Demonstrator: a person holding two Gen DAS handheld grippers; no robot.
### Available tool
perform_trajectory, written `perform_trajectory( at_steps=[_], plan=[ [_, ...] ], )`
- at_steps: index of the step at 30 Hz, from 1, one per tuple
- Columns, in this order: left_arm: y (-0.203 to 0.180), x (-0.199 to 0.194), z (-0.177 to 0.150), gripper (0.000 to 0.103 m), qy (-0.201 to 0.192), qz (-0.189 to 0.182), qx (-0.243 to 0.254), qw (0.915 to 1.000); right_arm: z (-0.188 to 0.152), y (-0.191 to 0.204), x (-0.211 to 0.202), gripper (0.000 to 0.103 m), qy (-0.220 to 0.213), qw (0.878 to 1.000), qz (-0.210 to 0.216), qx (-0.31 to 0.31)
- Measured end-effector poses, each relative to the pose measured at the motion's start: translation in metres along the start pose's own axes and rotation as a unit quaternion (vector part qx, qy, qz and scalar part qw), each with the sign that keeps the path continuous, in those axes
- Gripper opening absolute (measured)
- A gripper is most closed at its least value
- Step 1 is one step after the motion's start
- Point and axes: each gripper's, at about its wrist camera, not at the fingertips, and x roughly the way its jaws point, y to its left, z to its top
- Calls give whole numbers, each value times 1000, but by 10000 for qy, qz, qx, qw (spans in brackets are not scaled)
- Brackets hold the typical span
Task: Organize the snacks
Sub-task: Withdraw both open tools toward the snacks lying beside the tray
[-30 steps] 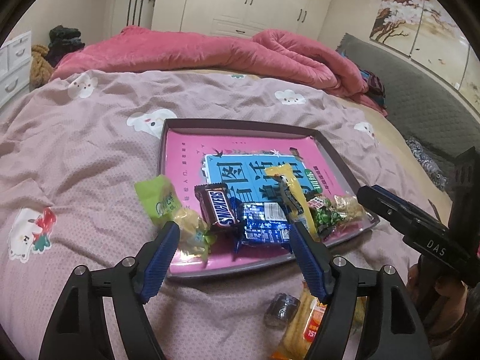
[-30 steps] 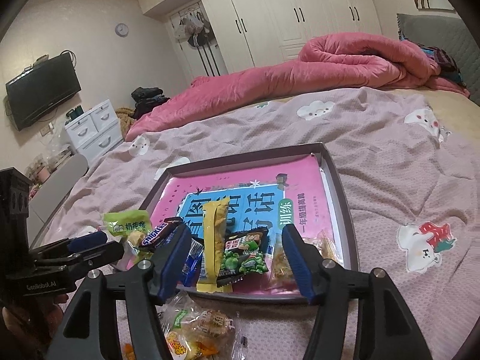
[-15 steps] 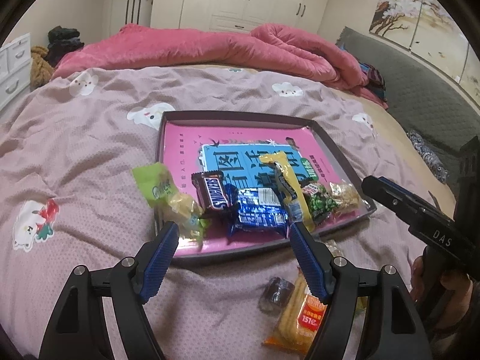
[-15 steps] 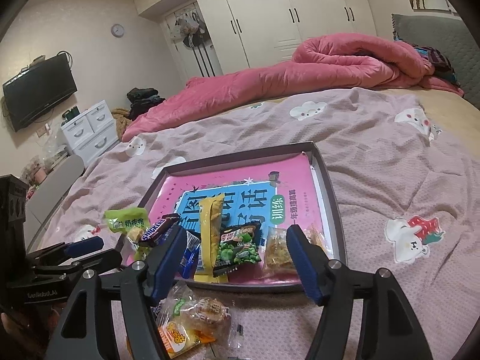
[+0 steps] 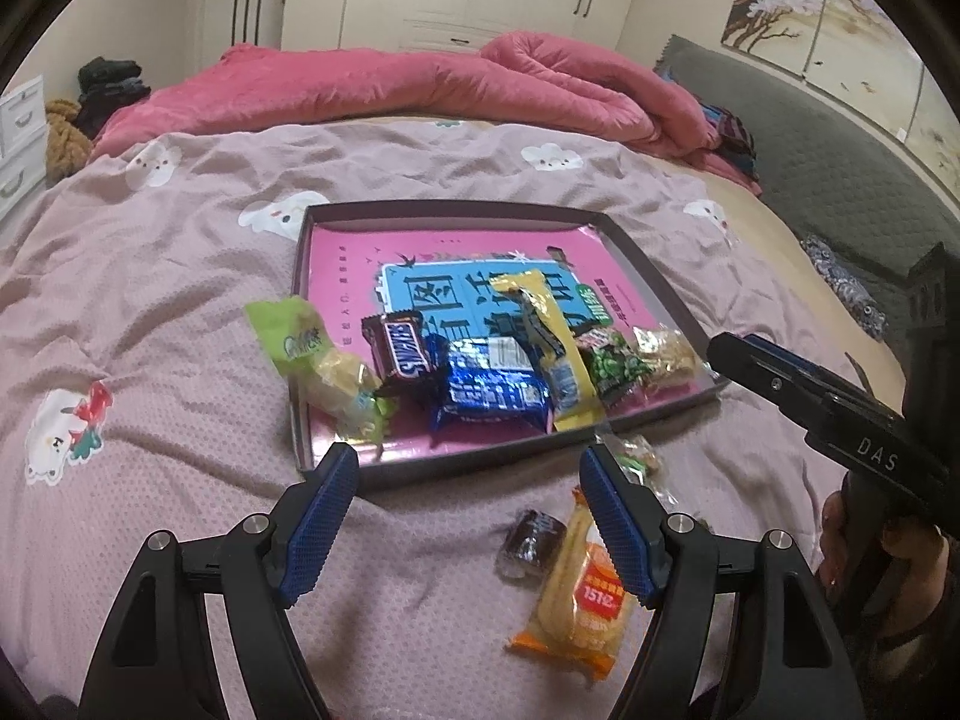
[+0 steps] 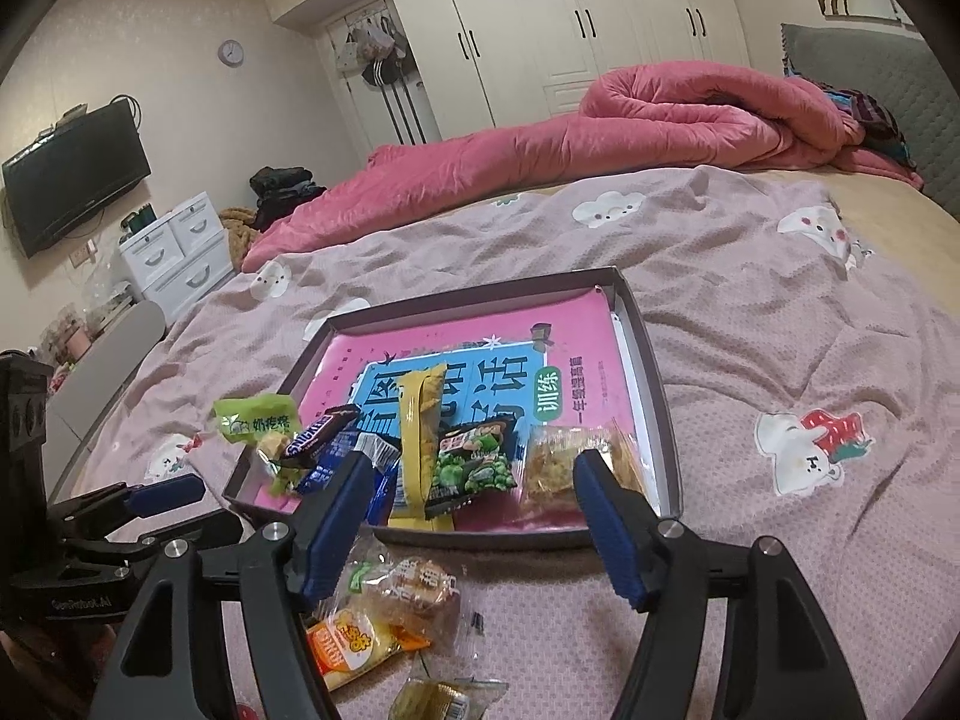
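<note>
Left wrist view shows the tray lying farther off than a second ago, its near end lined with snacks, while the left gripper hangs wide and empty over the bedspread. The right gripper, whose jaws have just been opening with nothing between them, also stands wide, which suggests a fresh pick comes next. Only the right wrist view shows the clear-wrapped pastry and small packet loose near the tray beside the orange pack.

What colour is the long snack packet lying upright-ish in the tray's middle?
Yellow. The long snack packet shows best in the right wrist view, lying in the tray.
</note>
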Motion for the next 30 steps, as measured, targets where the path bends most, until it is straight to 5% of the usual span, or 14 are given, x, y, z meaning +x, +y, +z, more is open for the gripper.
perform_trajectory(
  at_steps=[30],
  plan=[
    [-21, -2, -20, 77, 331, -85, 360, 9988, -15, 9, -16, 69, 193, 9997, 116, -84]
  ],
)
